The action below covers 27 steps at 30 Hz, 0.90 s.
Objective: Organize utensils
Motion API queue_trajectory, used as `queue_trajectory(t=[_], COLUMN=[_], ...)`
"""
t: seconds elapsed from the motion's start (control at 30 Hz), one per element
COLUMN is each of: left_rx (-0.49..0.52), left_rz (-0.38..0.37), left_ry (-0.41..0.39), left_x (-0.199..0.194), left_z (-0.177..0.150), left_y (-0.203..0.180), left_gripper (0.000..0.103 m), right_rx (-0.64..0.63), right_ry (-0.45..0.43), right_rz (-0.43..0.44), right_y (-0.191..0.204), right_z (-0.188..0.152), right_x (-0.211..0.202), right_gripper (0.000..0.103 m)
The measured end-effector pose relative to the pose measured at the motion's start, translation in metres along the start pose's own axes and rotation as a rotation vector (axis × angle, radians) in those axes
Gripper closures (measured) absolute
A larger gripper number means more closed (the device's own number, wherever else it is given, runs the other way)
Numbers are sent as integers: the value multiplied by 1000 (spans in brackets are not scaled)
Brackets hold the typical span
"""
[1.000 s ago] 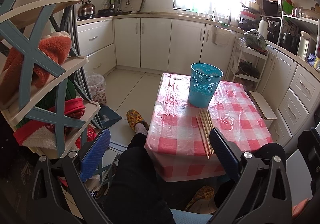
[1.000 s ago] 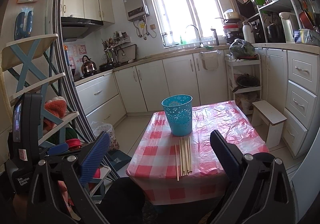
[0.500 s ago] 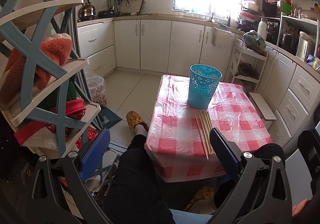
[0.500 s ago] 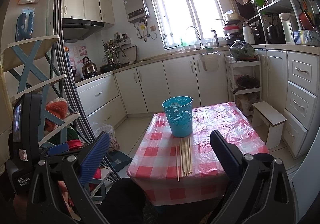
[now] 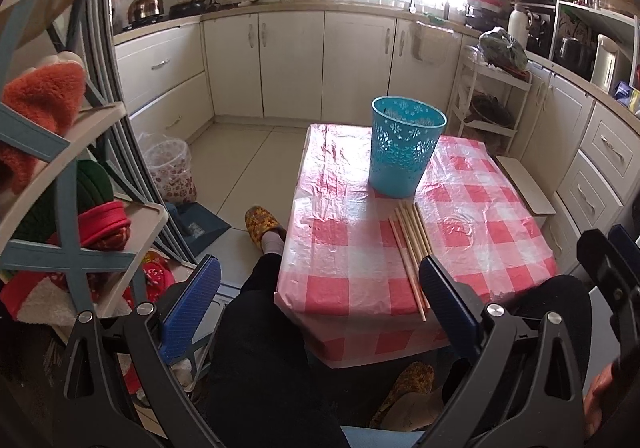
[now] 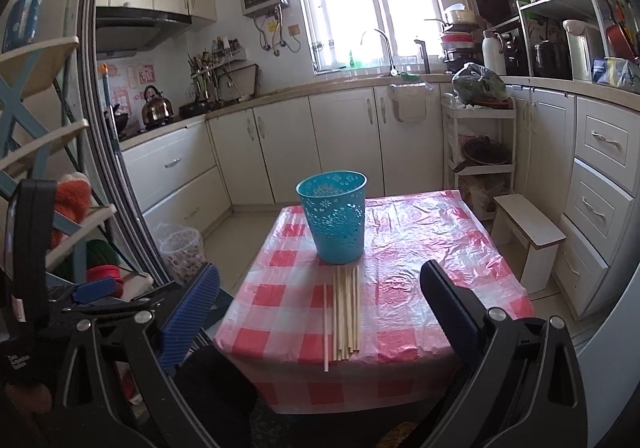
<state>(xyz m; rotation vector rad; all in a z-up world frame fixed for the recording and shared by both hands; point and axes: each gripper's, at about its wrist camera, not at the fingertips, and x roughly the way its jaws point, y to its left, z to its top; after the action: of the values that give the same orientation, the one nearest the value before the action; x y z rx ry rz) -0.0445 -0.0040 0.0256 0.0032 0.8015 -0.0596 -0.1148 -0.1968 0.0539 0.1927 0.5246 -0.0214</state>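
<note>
Wooden chopsticks (image 6: pixel 345 312) lie bundled on my checked table (image 6: pixel 420 276), touching the teal basket (image 6: pixel 334 222); both my left gripper (image 5: pixel 320 314) and right gripper (image 6: pixel 320 312) hover short of them, jaws spread wide, empty.

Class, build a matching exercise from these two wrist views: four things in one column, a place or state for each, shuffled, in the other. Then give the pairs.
Things:
1. chopsticks
2. blue basket
3. kettle
4. left gripper

Places or states:
A. on the stove by the wall
B. open, holding nothing
C. lying flat on the checked tablecloth
D. standing upright at the sticks' far ends

Pairs: 1-C, 2-D, 3-A, 4-B
</note>
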Motion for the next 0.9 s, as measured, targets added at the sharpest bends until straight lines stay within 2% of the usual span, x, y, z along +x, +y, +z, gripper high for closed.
queue_trajectory(t=[0.03, 0.1, 0.13, 0.27, 0.33, 0.47, 0.57, 0.7, 0.77, 0.9], left_rx=[-4, -17, -24, -29, -39, -57, -89, -94, -86, -54], left_rz=[-3, -21, -25, -26, -37, -44, -58, -53, -46, -18], left_ry=[29, 106, 120, 182, 212, 279, 324, 333, 348, 353], left_x=[14, 42, 54, 106, 131, 181, 213, 237, 249, 264], left_z=[2, 4, 4, 7, 9, 11, 10, 11, 12, 14], left_y=[-1, -1, -2, -14, -21, -38, -46, -59, -66, -79], left_gripper=[8, 8, 8, 8, 8, 8, 8, 9, 9, 9], right_rx=[-22, -63, -144, -179, -149, -138, -124, -142, -180, -216], right_ry=[9, 87, 111, 284, 370, 448, 501, 519, 521, 559], right_rz=[-12, -32, -71, -74, -62, -44, -34, -29, -51, -20], right_y=[-4, -13, -19, -41, -49, -58, -60, -62, -67, -71], right_z=[0, -3, -2, -9, -18, -30, -36, -39, -34, -34], right_x=[14, 56, 71, 157, 196, 253, 281, 296, 302, 307], right_gripper=[7, 7, 8, 38, 49, 66, 76, 81, 91, 94])
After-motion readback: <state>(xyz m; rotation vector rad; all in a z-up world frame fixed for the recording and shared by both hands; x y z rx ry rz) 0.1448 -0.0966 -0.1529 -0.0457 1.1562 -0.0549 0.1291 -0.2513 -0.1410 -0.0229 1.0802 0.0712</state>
